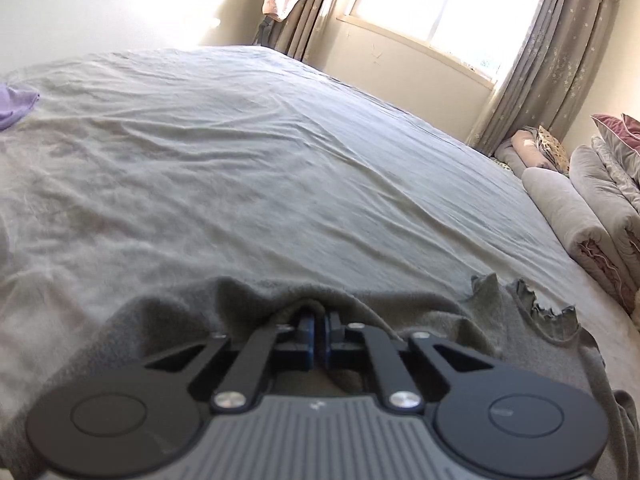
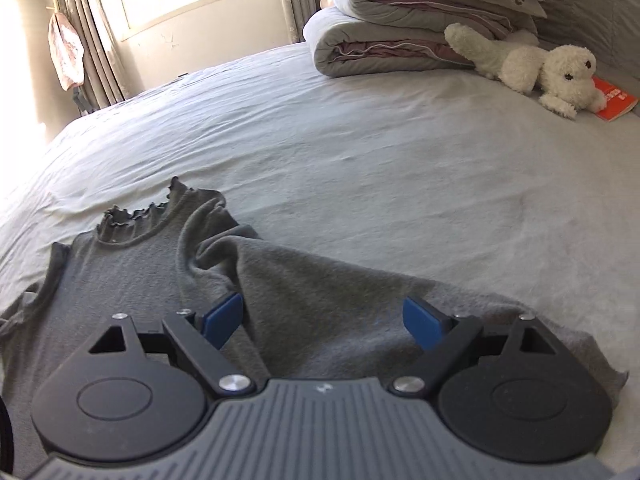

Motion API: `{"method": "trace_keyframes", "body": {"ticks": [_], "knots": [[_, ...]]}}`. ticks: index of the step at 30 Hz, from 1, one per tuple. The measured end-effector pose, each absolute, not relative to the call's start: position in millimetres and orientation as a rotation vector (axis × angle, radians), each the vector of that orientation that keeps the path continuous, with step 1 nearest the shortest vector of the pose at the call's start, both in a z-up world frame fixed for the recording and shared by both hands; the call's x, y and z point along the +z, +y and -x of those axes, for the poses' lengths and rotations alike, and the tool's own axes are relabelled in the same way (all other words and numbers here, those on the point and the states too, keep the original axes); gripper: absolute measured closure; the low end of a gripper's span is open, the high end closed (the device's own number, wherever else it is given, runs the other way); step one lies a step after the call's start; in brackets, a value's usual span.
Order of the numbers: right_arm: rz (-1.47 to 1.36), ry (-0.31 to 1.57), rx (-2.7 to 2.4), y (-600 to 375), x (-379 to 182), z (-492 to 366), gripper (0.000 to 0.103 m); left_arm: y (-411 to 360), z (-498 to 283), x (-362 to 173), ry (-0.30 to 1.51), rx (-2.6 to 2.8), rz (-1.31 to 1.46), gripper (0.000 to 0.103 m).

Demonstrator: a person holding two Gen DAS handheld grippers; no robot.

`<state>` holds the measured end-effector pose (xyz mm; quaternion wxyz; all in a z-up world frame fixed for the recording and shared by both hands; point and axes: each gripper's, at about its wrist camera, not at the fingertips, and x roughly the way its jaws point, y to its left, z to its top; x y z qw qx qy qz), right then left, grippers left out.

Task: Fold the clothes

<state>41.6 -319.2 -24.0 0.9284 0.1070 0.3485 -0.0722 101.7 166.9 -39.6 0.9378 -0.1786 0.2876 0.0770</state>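
Observation:
A grey knit top (image 2: 132,264) with a frilled collar (image 2: 136,216) lies rumpled on the bed, one sleeve (image 2: 320,280) spread to the right. In the left wrist view my left gripper (image 1: 319,320) is shut on a pinched fold of the grey top (image 1: 248,300), and the frilled collar (image 1: 532,300) shows at the right. In the right wrist view my right gripper (image 2: 324,316) stands open just above the sleeve. Its blue pads (image 2: 224,316) are wide apart with cloth below them, not pressed.
The bed sheet (image 2: 360,140) is pale grey and creased. Folded quilts (image 2: 400,24) and a white plush dog (image 2: 552,68) on an orange book (image 2: 616,100) lie at the far right. A purple cloth (image 1: 16,104) lies far left. Window and curtains (image 1: 552,60) stand behind.

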Motion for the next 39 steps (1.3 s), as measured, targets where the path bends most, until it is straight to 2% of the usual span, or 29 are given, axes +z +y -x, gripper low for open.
{"method": "trace_keyframes", "body": {"ticks": [8, 10, 11, 13, 14, 15, 17, 19, 21, 24, 29, 31, 34, 35, 36, 37, 38, 39], "knots": [[-0.059, 0.761, -0.131, -329, -38, -53, 0.014, 188, -123, -36, 0.540, 0.247, 0.312, 0.098], [-0.015, 0.778, -0.126, -329, -45, -57, 0.021, 185, -126, -40, 0.545, 0.253, 0.295, 0.098], [-0.001, 0.781, -0.126, -330, -47, -59, 0.031, 183, -127, -41, 0.552, 0.258, 0.283, 0.098], [-0.002, 0.768, -0.136, -332, -49, -62, 0.044, 178, -129, -44, 0.568, 0.268, 0.260, 0.097], [-0.003, 0.763, -0.141, -333, -50, -63, 0.056, 176, -130, -44, 0.574, 0.272, 0.250, 0.096], [-0.010, 0.767, -0.154, -334, -47, -66, 0.073, 174, -130, -44, 0.578, 0.275, 0.243, 0.095], [0.015, 0.782, -0.158, -333, -41, -74, 0.093, 171, -130, -43, 0.593, 0.275, 0.231, 0.090], [0.066, 0.786, -0.161, -333, -35, -82, 0.094, 169, -129, -40, 0.611, 0.276, 0.230, 0.081], [0.123, 0.770, -0.184, -337, -28, -90, 0.095, 167, -129, -37, 0.633, 0.264, 0.236, 0.067], [0.145, 0.740, -0.223, -349, -17, -103, 0.095, 162, -128, -33, 0.664, 0.240, 0.241, 0.054], [0.183, 0.719, -0.268, -361, -13, -121, 0.095, 152, -127, -28, 0.732, 0.204, 0.212, 0.043], [0.174, 0.741, -0.252, -362, -16, -121, 0.094, 149, -124, -25, 0.758, 0.183, 0.201, 0.042], [0.125, 0.749, -0.210, -363, -14, -119, 0.085, 145, -122, -15, 0.783, 0.123, 0.209, 0.042], [0.102, 0.747, -0.189, -364, -11, -118, 0.079, 142, -122, -11, 0.790, 0.097, 0.209, 0.042], [0.090, 0.741, -0.166, -361, -8, -118, 0.067, 138, -122, -7, 0.795, 0.074, 0.205, 0.042], [0.086, 0.731, -0.145, -357, -5, -119, 0.061, 134, -123, -3, 0.796, 0.049, 0.197, 0.042], [0.089, 0.721, -0.129, -353, -3, -120, 0.056, 130, -125, 0, 0.796, 0.021, 0.187, 0.041], [0.092, 0.711, -0.113, -348, 0, -121, 0.056, 125, -128, 3, 0.790, -0.009, 0.171, 0.038]]}}
